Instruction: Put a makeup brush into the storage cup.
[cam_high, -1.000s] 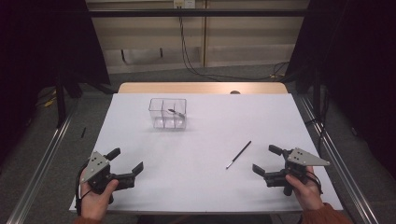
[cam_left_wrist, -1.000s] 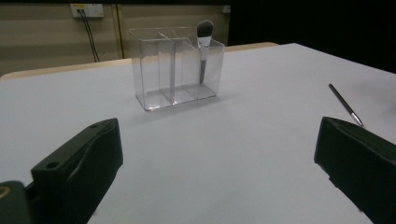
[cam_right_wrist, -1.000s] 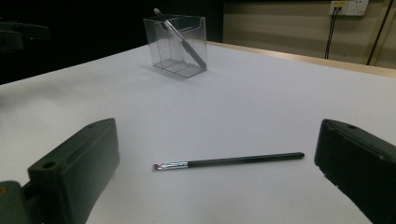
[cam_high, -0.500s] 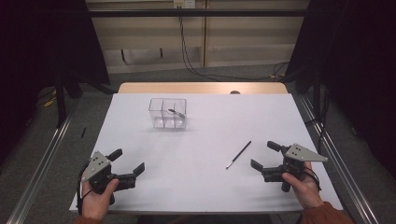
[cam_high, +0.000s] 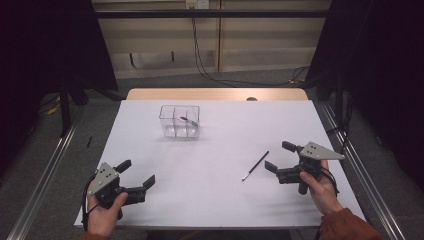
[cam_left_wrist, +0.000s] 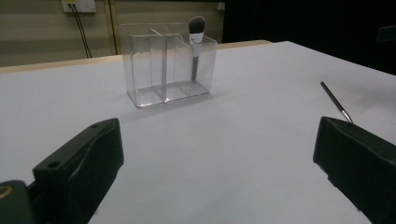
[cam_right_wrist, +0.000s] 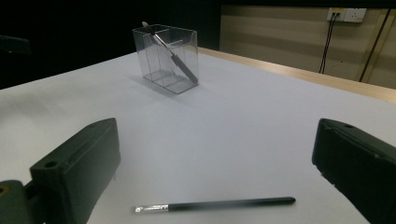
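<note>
Organizer: a clear plastic organizer (cam_high: 180, 121) stands toward the far middle of the white table (cam_high: 220, 195), split into compartments.
Contents: one makeup brush (cam_left_wrist: 196, 44) leans in an end compartment, bristles up.
Loose brush: a thin black brush (cam_high: 255, 165) lies flat on the table, just beside the right gripper (cam_high: 278, 159), lying between its spread jaws in the right gripper view.
Left gripper (cam_high: 136, 174): jaws spread, holding nothing, near the table's front left.
Change: the right gripper has moved closer to the loose brush than a second ago; the left one has stayed put.

Both jaws of the left gripper (cam_left_wrist: 224, 186) are cut off by the bottom edge.
</note>
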